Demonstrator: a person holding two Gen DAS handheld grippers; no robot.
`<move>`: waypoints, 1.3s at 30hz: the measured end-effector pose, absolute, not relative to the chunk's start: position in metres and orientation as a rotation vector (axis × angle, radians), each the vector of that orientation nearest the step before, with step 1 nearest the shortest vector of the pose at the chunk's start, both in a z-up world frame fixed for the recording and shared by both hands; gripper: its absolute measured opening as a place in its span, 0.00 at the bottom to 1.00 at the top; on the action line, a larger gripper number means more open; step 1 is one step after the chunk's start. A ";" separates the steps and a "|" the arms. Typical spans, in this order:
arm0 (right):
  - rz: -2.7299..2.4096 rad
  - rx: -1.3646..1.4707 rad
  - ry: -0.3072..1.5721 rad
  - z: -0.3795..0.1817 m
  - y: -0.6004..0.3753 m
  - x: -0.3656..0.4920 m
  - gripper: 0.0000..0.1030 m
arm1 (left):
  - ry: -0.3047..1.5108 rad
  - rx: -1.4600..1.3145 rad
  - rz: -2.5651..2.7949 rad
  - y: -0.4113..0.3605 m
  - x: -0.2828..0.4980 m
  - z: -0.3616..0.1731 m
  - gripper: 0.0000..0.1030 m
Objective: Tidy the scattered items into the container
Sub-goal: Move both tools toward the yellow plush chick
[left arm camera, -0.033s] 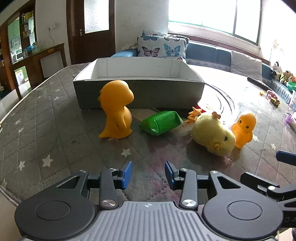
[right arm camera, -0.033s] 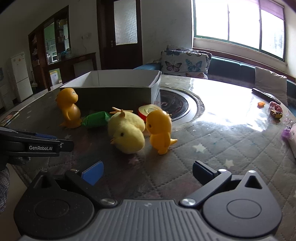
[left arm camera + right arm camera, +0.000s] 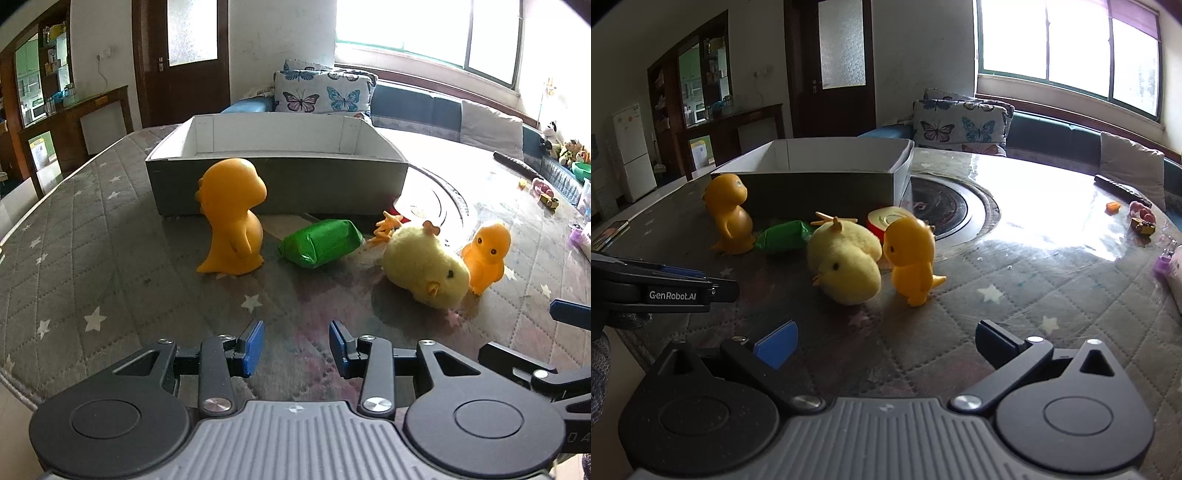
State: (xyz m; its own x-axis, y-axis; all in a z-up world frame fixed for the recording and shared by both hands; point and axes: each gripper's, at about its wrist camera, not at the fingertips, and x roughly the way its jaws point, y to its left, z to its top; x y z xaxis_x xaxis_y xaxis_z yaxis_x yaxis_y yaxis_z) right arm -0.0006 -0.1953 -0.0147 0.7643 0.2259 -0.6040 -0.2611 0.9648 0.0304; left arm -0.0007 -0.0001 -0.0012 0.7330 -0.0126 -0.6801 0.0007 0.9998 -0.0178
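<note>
A grey box with a white inside (image 3: 277,184) (image 3: 820,188) stands on the quilted table. In front of it stand a large orange dinosaur toy (image 3: 232,218) (image 3: 729,218), a green wrapped packet (image 3: 321,242) (image 3: 783,236), a yellow plush chick (image 3: 424,267) (image 3: 846,266) and a small orange duck toy (image 3: 485,253) (image 3: 912,254). A red-rimmed round item (image 3: 886,219) lies behind the chick. My left gripper (image 3: 295,345) is open and empty, short of the packet. My right gripper (image 3: 882,341) is open wide and empty, short of the chick and duck.
Small toys (image 3: 1141,218) and a dark remote (image 3: 1115,186) lie at the table's far right. A purple item (image 3: 1163,264) sits at the right edge. A sofa with butterfly cushions (image 3: 325,92) runs behind the table. The left gripper's body (image 3: 657,288) shows at the right view's left.
</note>
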 end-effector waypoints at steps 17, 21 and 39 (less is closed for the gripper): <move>0.278 -0.054 0.728 -0.022 -0.183 -0.001 1.00 | 0.797 0.011 -0.015 -0.008 -0.004 -0.007 0.40; 0.277 -0.063 0.740 -0.023 -0.182 -0.002 1.00 | 0.804 0.017 -0.015 -0.009 -0.005 -0.007 0.40; 0.288 -0.071 0.760 -0.022 -0.178 -0.001 1.00 | 0.823 0.030 -0.018 -0.012 -0.004 -0.007 0.40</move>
State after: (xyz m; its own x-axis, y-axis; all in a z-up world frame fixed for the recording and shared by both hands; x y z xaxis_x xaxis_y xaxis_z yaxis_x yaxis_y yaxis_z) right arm -0.0014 -0.1781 -0.0224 0.6875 0.2316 -0.6883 -0.2829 0.9583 0.0399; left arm -0.0042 -0.0125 -0.0067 0.6802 -0.0043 -0.7330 0.0275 0.9994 0.0197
